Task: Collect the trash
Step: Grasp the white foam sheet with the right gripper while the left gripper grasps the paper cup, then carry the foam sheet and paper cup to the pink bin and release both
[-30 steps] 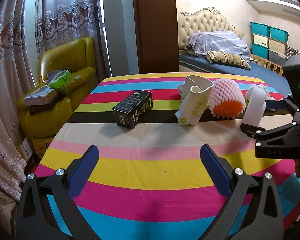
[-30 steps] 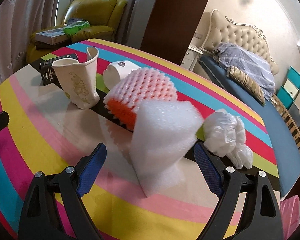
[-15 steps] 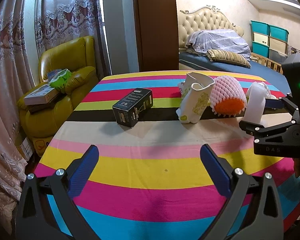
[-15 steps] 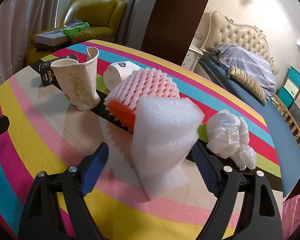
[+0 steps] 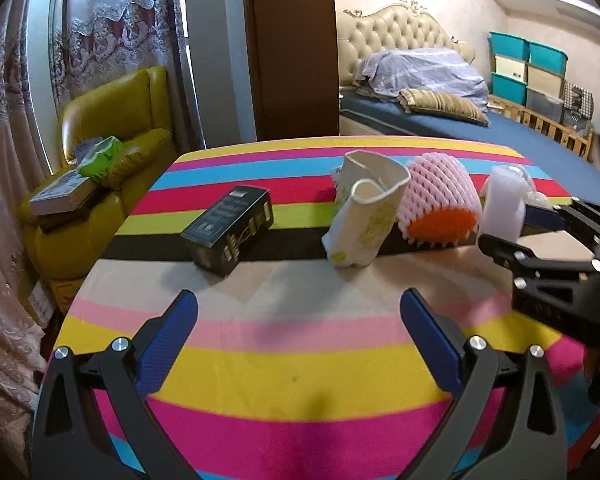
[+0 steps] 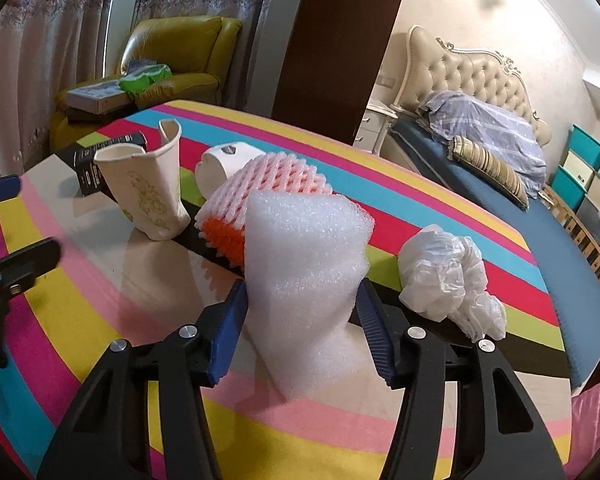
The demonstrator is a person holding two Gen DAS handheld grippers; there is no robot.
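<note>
While right tongs (image 6: 300,320) have just closed onto foam roll (image 6: 304,264), crumpled paper cup (image 6: 148,196) seemingly empty, left tongs (image 5: 300,344) spread.

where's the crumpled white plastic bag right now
In the right wrist view the crumpled white plastic bag lies on the striped table, to the right of the white foam sheet and apart from it, toward the bed side.

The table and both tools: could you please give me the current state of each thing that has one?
White foam sheet: upright, pinched between the right tool's pads.
Right tool: jaws have just been closing, now shut on the foam.
Left tool: open, empty.
Paper cup: upright, rim crumpled.
Second cup: lying on its side.
Black box: closed, lying flat.
Plastic bag: crumpled, on the table.
</note>
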